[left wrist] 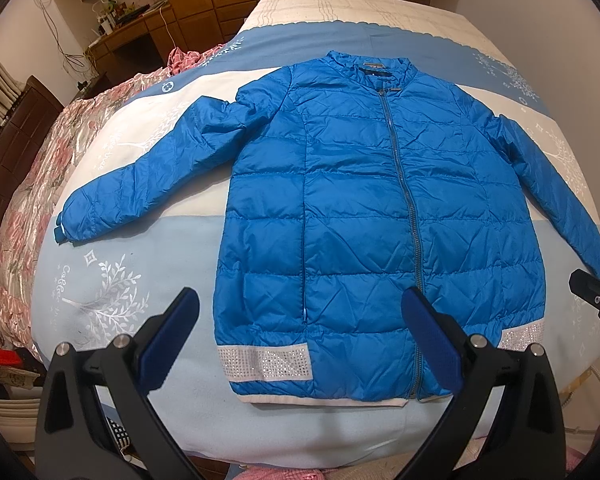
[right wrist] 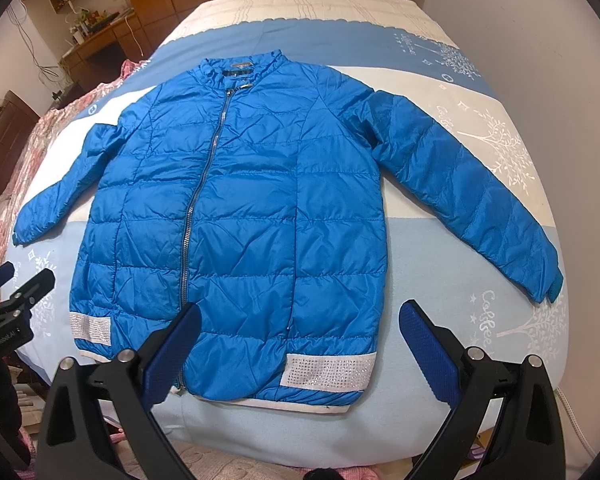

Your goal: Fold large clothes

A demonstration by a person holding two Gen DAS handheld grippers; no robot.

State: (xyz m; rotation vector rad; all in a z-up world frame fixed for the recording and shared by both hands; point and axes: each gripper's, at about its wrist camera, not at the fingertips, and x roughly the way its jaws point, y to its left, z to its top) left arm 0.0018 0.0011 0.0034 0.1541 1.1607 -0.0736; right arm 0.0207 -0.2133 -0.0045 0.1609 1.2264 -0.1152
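Note:
A blue quilted puffer jacket (left wrist: 352, 208) lies flat, front up and zipped, on the bed, collar away from me, both sleeves spread out to the sides. It also shows in the right wrist view (right wrist: 240, 216). White sparkly bands sit at the hem (right wrist: 326, 372). My left gripper (left wrist: 300, 312) is open and empty, held above the jacket's hem on its left half. My right gripper (right wrist: 300, 320) is open and empty, above the hem on the right half. The right gripper also shows at the left wrist view's right edge (left wrist: 598, 300). The left gripper also shows at the right wrist view's left edge (right wrist: 8, 300).
The bed has a blue and white blanket (left wrist: 112, 280) with white tree prints. A pink floral quilt (left wrist: 40, 184) lies bunched along the bed's left side. A wooden desk and cupboards (left wrist: 140, 28) stand behind; a white wall (right wrist: 540, 40) runs along the right.

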